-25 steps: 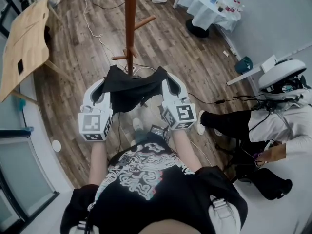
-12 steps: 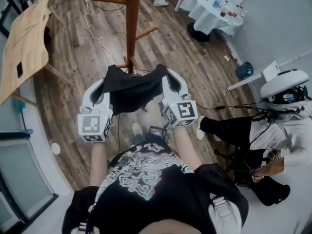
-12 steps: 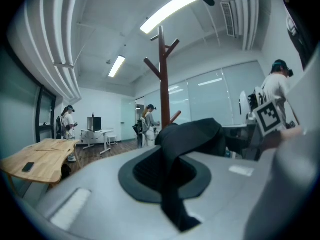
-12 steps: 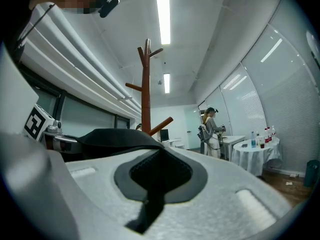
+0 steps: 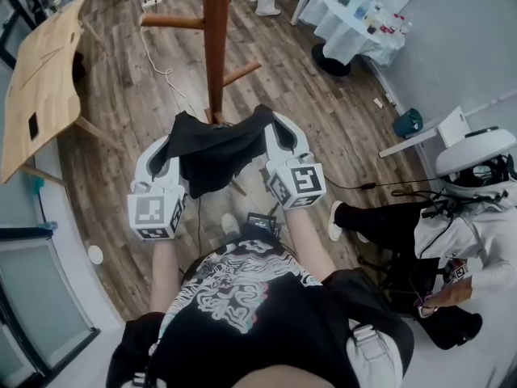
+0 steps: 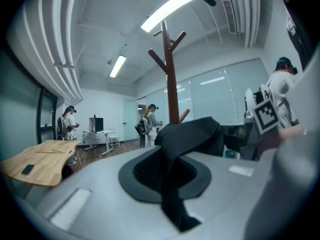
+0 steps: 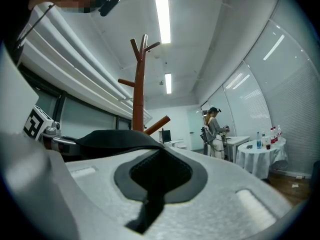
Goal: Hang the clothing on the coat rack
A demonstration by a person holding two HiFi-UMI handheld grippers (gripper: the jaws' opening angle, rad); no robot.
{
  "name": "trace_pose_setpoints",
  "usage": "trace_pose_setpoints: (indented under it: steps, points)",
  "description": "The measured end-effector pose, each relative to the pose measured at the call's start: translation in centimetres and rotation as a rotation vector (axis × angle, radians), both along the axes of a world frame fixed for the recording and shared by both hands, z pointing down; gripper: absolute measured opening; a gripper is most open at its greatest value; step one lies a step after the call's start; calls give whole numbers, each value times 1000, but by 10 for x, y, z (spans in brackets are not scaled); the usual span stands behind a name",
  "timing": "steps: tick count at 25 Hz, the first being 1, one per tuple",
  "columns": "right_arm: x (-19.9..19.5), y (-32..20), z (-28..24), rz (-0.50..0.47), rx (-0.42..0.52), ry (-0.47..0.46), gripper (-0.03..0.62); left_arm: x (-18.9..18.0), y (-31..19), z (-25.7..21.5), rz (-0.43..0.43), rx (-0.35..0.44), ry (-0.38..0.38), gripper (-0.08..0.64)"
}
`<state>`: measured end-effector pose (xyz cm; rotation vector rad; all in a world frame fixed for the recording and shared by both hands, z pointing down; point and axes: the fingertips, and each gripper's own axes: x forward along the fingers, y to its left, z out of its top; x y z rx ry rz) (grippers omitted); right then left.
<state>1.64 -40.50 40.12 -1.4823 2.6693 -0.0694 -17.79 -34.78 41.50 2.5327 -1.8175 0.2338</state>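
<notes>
Above the wood-plank floor (image 5: pixel 283 79), near the coat rack (image 5: pixel 215 39), the black garment (image 5: pixel 214 148) sags between the left gripper (image 5: pixel 176 133) and the right gripper (image 5: pixel 271 121) — each clenched on an edge; a wooden table (image 5: pixel 44 63) stands left.

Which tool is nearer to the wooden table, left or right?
Left. The left tool holds the black garment on the side toward the wooden table; the right tool holds its far end.
</notes>
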Motion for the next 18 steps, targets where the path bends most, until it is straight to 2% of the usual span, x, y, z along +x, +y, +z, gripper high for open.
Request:
trace_pose_setpoints:
  steps: [18]
  points:
    - [-3, -60, 12, 10, -7, 15, 9, -2, -51, 13, 20, -33, -25, 3]
